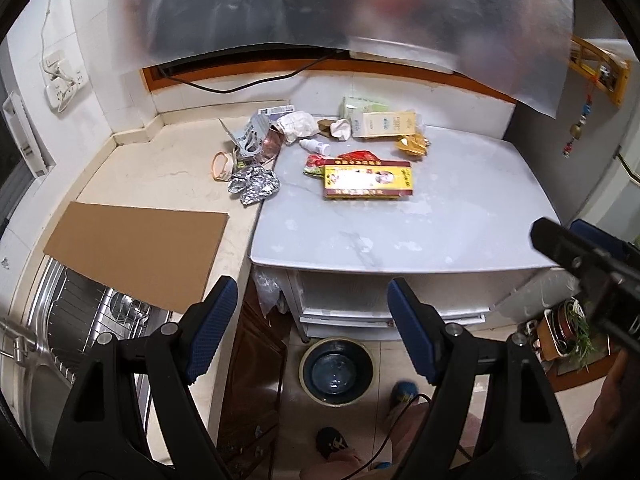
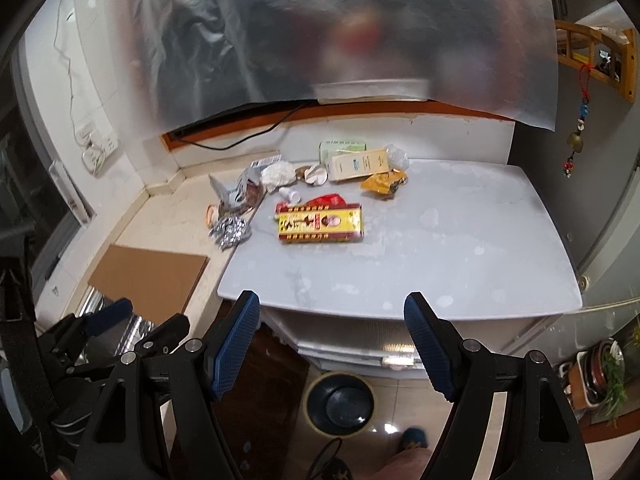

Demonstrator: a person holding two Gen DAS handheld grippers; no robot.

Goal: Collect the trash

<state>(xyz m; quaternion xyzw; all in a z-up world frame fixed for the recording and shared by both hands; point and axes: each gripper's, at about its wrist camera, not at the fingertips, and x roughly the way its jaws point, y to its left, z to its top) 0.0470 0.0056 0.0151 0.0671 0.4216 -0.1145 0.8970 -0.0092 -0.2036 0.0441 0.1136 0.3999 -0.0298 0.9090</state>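
A pile of trash lies at the back of the white tabletop (image 1: 440,224) and the beige counter beside it. It includes a yellow-red box (image 1: 366,180) (image 2: 320,223), crumpled foil (image 1: 254,186) (image 2: 230,232), crumpled white paper (image 1: 298,124), a small white bottle (image 1: 314,146), a yellow wrapper (image 1: 414,146) and a cream box (image 1: 386,124). My left gripper (image 1: 312,320) hangs open before the table's front edge, nothing between its fingers. My right gripper (image 2: 332,344) is also open and empty, well short of the trash. It shows at the right edge of the left wrist view.
A dark round bucket (image 1: 305,360) (image 2: 310,400) stands on the floor under the table. A cardboard sheet (image 1: 136,248) partly covers the steel sink (image 1: 60,340) at left. A translucent plastic sheet (image 1: 360,8) hangs over the top. A person's slippered feet (image 1: 332,442) stand below.
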